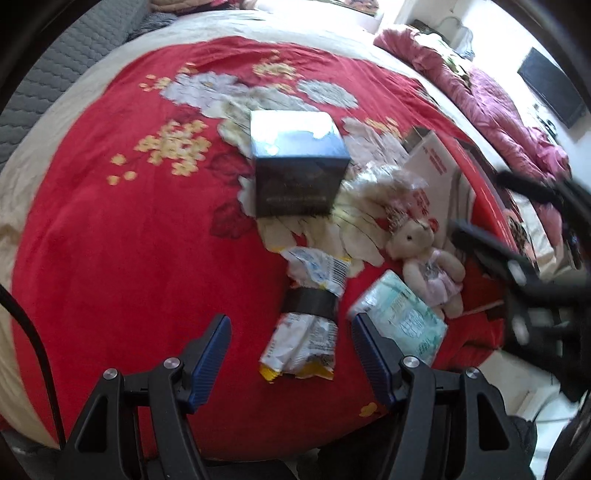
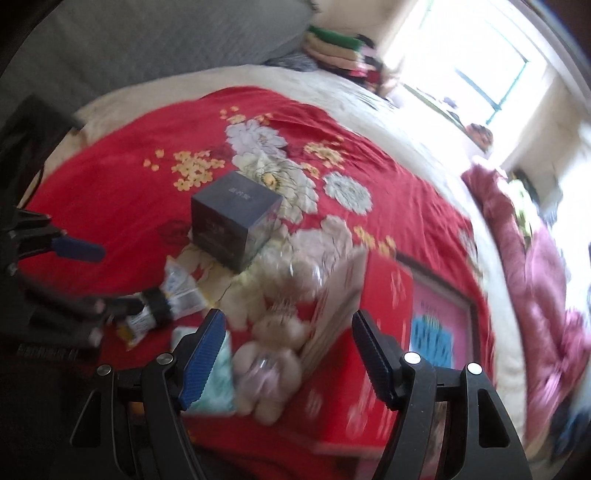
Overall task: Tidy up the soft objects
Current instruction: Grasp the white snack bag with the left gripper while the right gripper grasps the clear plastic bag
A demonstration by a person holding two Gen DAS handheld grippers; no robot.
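Observation:
A small cream teddy bear in a pink dress lies on the red flowered blanket, next to a pale green tissue pack. A crumpled snack bag bound with a black band lies just ahead of my open, empty left gripper. A dark blue box stands further back. In the right wrist view my right gripper is open and empty, hovering over the bear, with the tissue pack at its left finger. The snack bag and box lie beyond.
An open red gift box with a white lid stands right of the bear; it also shows in the left wrist view. A pink quilt is bunched at the far right. A grey headboard is behind the bed.

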